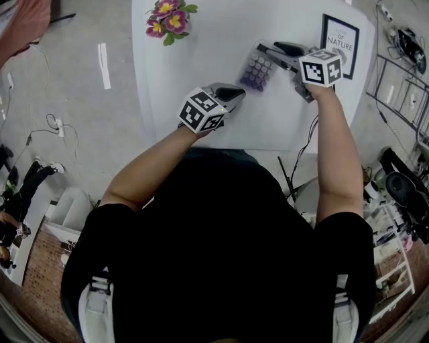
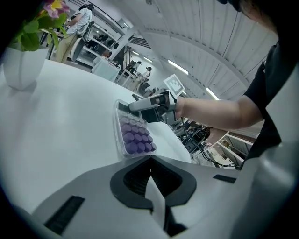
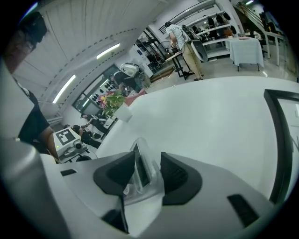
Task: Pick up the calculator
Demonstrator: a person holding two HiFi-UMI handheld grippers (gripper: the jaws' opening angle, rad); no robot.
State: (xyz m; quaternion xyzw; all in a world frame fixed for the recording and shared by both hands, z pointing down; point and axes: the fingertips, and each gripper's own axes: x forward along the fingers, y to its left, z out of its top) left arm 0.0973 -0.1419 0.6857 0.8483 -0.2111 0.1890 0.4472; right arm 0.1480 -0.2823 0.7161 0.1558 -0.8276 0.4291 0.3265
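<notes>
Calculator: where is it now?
Head view: calculator lies at the middle of the white table, between the flowers and the framed sign, one end inside the open right claw.

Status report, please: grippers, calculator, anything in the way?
Left gripper shut, empty. Right gripper open, fingers astride calculator, resting on table. Nothing in the way.

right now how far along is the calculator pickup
Done: the right gripper is at the calculator, with its open jaws either side of one end. In hand: getting a grip, as the pads do not clearly press on it yet. Left to do: the squeeze and the lift, since the calculator looks to rest on the white table. The left gripper is shut and empty, off to the side.
</notes>
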